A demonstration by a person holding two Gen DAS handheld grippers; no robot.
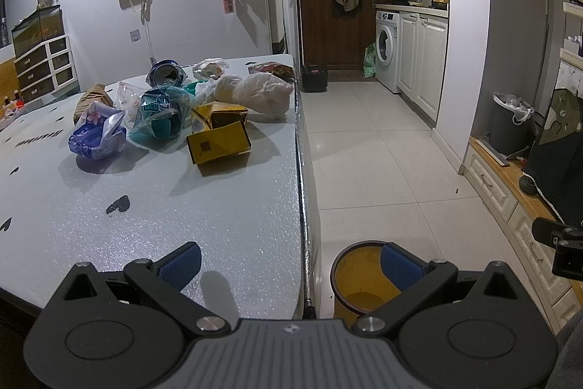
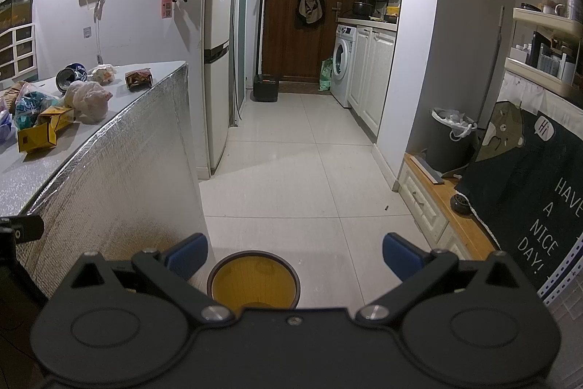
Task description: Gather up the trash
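I have the table (image 1: 218, 225) filling the left half of my left view, its long right edge running beside the tiled floor. On that floor, just beside the table's near right corner, stands the yellow bin (image 2: 253, 279), with nothing in it that I can see. The trash pile (image 1: 175, 112) sits toward the table's far end, well apart from both tools. My left gripper (image 1: 289, 263) hangs over the near right edge, jaws spread wide, gripping nothing; my right gripper (image 2: 294, 254) hovers above the bin, likewise released.

I judge the first pick comes next. I'd take the yellow carton (image 1: 218, 143), nearest in the pile and stiff enough to pinch across its open flaps, then carry it straight along the edge to the bin.

Its label shows a QR square; the teal wrapper (image 1: 158, 113) bears lettering too blurred to read.
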